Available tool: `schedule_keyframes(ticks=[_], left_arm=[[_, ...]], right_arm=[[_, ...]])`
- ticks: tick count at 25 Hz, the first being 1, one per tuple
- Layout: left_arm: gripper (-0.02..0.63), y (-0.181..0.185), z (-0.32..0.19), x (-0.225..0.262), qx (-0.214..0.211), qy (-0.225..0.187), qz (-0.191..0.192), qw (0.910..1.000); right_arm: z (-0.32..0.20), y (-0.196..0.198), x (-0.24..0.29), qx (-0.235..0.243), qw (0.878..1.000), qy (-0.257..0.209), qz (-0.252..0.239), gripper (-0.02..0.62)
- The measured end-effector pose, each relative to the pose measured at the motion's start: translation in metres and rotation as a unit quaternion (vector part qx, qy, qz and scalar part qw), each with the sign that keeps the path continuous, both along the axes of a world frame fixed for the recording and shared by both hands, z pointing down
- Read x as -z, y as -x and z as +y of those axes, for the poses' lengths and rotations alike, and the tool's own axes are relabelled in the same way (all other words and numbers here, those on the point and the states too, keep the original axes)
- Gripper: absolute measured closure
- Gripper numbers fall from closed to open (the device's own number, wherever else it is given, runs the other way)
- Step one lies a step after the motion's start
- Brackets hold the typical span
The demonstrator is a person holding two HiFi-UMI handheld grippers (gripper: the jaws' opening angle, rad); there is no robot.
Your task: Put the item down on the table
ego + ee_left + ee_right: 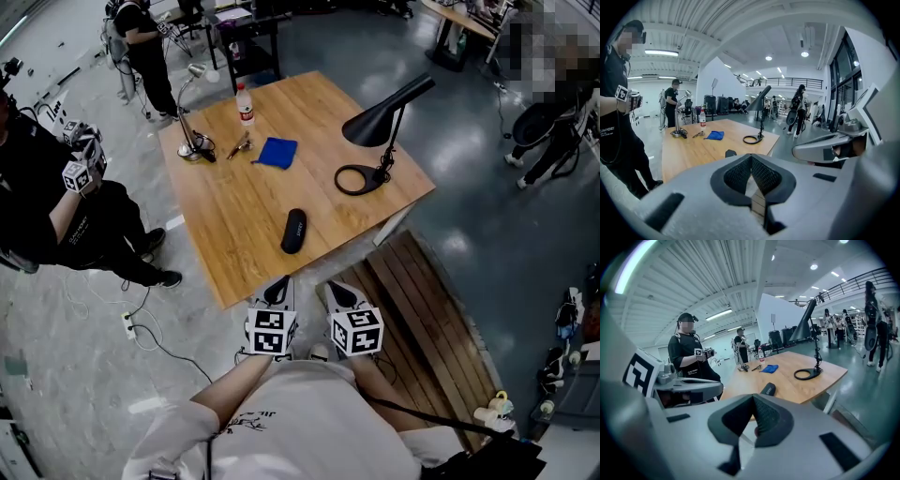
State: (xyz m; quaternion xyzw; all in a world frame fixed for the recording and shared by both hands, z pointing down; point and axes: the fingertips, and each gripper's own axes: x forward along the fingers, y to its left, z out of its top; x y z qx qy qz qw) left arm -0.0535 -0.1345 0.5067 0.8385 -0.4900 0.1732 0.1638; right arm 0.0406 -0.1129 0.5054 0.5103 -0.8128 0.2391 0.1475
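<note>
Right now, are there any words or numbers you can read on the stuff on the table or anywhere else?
Nothing can be read for sure.
Black speaker: a short white word on its side, too small to read.
Water bottle: red label, print too small.
Bystander's black shirt: white lettering, blurred.
Marker cubes: only black-and-white squares, no words.

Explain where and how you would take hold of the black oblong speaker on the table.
Grip the black speaker across its narrow middle, coming straight down from above. It lies flat on the table, long and rounded, so its short width suits a grip, and both long sides look unobstructed.
</note>
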Motion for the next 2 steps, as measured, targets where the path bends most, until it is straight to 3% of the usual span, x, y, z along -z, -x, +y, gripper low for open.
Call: schedule_keyframes(ticks=[2], left_arm=[[0.600,0.0012,0.0026,-0.0012,-0.001,0.002,-0.001,1.0000]], right_arm=[[0.0008,-0.0010,-0.0010,-0.002,1.000,0.002,0.000,0.592]])
